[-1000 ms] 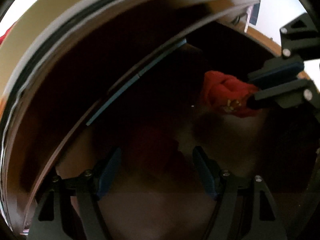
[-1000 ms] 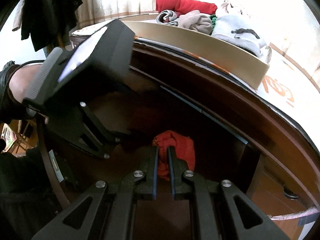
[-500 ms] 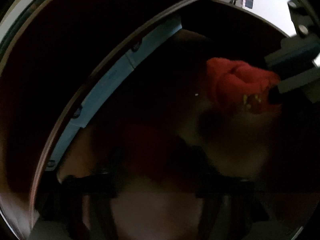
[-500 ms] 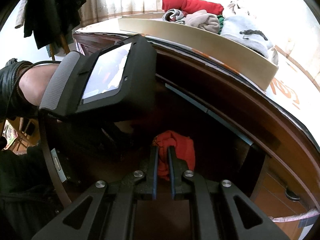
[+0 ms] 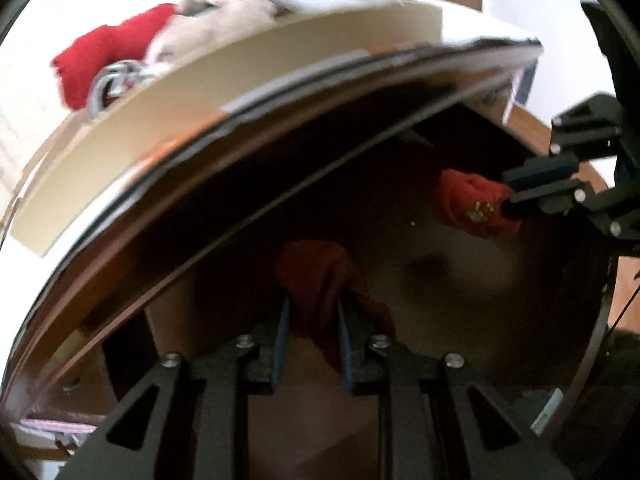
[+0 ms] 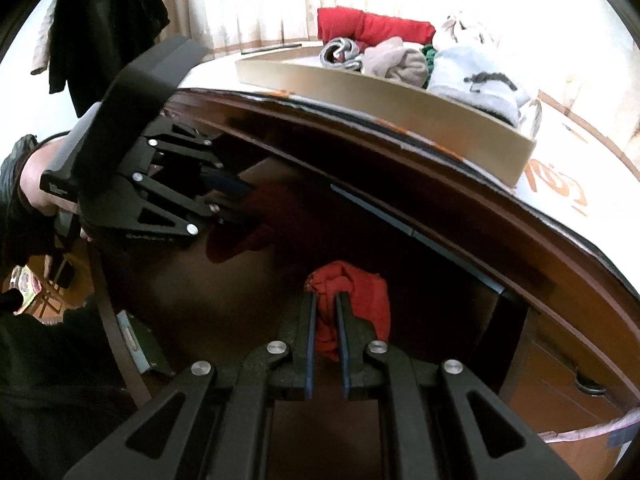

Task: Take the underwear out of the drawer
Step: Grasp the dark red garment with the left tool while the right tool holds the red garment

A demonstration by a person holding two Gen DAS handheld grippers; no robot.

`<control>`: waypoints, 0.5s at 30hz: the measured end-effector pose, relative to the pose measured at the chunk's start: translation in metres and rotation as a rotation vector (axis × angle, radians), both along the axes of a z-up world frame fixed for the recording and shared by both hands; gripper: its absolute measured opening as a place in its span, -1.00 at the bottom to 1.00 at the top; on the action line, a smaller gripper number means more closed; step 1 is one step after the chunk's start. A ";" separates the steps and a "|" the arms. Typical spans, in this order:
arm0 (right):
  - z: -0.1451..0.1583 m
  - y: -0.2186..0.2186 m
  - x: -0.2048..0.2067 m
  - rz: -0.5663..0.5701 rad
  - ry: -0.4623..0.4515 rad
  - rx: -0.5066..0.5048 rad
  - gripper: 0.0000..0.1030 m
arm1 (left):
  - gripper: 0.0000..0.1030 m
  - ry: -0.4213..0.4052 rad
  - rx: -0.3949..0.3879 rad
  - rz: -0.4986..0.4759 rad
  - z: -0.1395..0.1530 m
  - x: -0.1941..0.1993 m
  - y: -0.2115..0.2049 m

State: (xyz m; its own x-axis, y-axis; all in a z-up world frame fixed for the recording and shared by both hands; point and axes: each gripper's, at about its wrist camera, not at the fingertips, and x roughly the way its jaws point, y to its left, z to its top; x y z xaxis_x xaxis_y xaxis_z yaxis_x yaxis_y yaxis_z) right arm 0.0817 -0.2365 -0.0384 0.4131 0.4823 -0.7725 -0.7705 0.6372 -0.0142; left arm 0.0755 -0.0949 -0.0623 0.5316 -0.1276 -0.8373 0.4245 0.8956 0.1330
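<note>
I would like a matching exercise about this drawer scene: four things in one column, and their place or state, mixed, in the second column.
Things:
1. left gripper
2. right gripper
3. beige tray
4. black garment

States:
a. hangs at the far left
b. closing on dark red underwear
c. holds piled clothes on the cabinet top
d. shut on bright red underwear

Pairs: 1-b, 2-d, 3-c, 4-a

The drawer point(image 5: 460, 280) interior is too dark to tell its contents beyond the red cloth. At twelve o'clock in the left wrist view, the pile of clothes point(image 5: 248, 8) is blurred, its far side cut off. In the right wrist view, at nine o'clock, the hand point(image 6: 34, 182) is largely hidden behind its gripper body.
</note>
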 end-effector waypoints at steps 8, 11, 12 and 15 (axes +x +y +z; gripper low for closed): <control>0.016 -0.001 -0.012 0.024 -0.040 0.065 -0.79 | -0.62 -0.092 -0.054 0.094 0.023 -0.024 0.019; 0.024 0.001 -0.016 0.032 -0.056 0.084 -0.79 | -0.62 -0.118 -0.064 0.112 0.029 -0.033 0.031; 0.026 0.001 -0.018 0.034 -0.061 0.089 -0.79 | -0.62 -0.123 -0.066 0.113 0.032 -0.036 0.031; 0.033 0.004 -0.022 0.044 -0.079 0.110 -0.79 | -0.62 -0.145 -0.072 0.123 0.035 -0.046 0.039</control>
